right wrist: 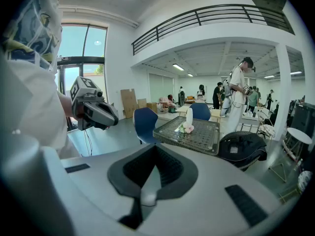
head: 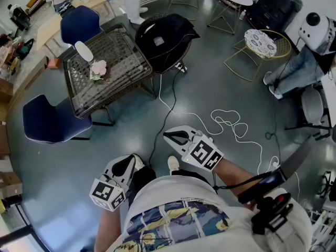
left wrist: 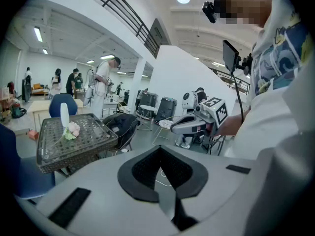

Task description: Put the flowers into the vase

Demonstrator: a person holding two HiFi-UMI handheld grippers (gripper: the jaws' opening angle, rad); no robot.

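Observation:
Pink flowers (head: pixel 98 70) lie on the glass-topped wicker table (head: pixel 123 72) far ahead at the left, beside an upright white vase (head: pixel 84 50). Both grippers are held close to my body, far from the table. My left gripper (head: pixel 125 167) and right gripper (head: pixel 177 137) are shut with nothing in them. The left gripper view shows its jaws (left wrist: pixel 160 172) closed, with the flowers (left wrist: pixel 72 130) and vase (left wrist: pixel 64 115) far off at the left. The right gripper view shows closed jaws (right wrist: pixel 150 177), with the flowers (right wrist: pixel 185 128) and vase (right wrist: pixel 189 118) on the distant table (right wrist: pixel 202 140).
Two blue chairs (head: pixel 50 122) (head: pixel 80 24) flank the table. A round black chair (head: pixel 164 38) stands to its right. A white cable (head: pixel 226 122) snakes over the floor ahead. Wire side tables (head: pixel 262 43) are at the far right. People (right wrist: pixel 238 97) stand beyond the table.

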